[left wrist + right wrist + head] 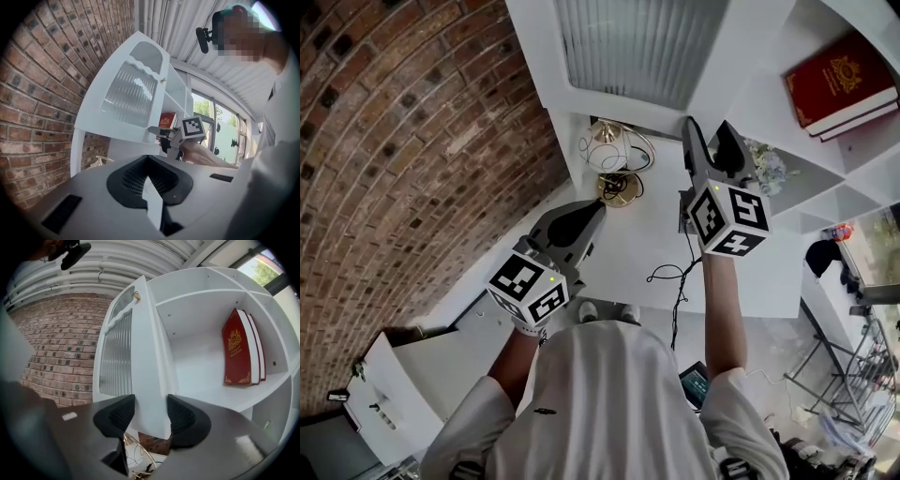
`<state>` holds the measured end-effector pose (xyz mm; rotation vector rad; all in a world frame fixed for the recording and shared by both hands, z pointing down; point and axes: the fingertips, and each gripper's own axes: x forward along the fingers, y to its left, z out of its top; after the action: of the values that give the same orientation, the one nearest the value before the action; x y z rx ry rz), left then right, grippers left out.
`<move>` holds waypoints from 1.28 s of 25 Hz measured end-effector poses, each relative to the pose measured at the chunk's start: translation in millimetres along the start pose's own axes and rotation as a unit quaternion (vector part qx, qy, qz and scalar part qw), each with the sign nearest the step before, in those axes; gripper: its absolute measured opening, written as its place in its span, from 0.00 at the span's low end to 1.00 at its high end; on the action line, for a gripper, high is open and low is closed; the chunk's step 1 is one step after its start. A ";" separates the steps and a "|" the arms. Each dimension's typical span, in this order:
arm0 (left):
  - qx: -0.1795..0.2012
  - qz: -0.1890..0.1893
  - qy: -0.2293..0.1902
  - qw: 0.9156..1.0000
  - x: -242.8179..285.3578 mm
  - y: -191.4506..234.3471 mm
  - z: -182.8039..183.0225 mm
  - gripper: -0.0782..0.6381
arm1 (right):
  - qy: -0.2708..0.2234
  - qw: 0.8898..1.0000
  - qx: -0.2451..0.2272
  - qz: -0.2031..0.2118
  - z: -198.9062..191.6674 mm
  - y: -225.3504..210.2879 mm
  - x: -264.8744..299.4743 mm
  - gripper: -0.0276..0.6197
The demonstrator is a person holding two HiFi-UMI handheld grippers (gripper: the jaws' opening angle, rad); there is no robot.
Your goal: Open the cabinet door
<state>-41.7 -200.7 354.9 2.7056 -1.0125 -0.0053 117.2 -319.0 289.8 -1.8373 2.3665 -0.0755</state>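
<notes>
Edge of the white ribbed-glass cabinet door [146, 343] is pinched in your right claw [151, 404], open shelf [206, 392] rightward; only its own view shows your left claw [148, 163] pressed together.

Cabinet door [628, 47]: at 12 o'clock, swung out before the shelf unit [764, 98]. Books [842, 84]: on a shelf, 2 o'clock. Brick wall [403, 141]: 9 o'clock. Wire ornament [614, 152]: on the counter [628, 246], under the door. Right gripper [151, 414]: astride the door's lower corner.
</notes>
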 end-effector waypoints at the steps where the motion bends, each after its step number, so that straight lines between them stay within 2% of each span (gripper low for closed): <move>1: -0.001 -0.001 0.000 1.000 -0.1 -1.2 -0.7 0.12 | 0.000 1.000 -0.001 0.003 0.1 1.0 -3.1 0.38; 10: -0.003 -0.004 0.000 1.000 -8.4 -11.4 -6.1 0.12 | -0.011 1.000 -0.018 0.008 0.8 7.2 -26.8 0.32; 32: -0.008 0.000 0.002 1.000 -17.0 -24.9 -9.1 0.12 | -0.015 0.996 -0.023 0.084 0.8 32.3 -69.9 0.21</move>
<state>-37.7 -169.5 356.5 2.6893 -1.0074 -0.0085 103.2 -243.2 290.6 -1.6370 2.5108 0.0243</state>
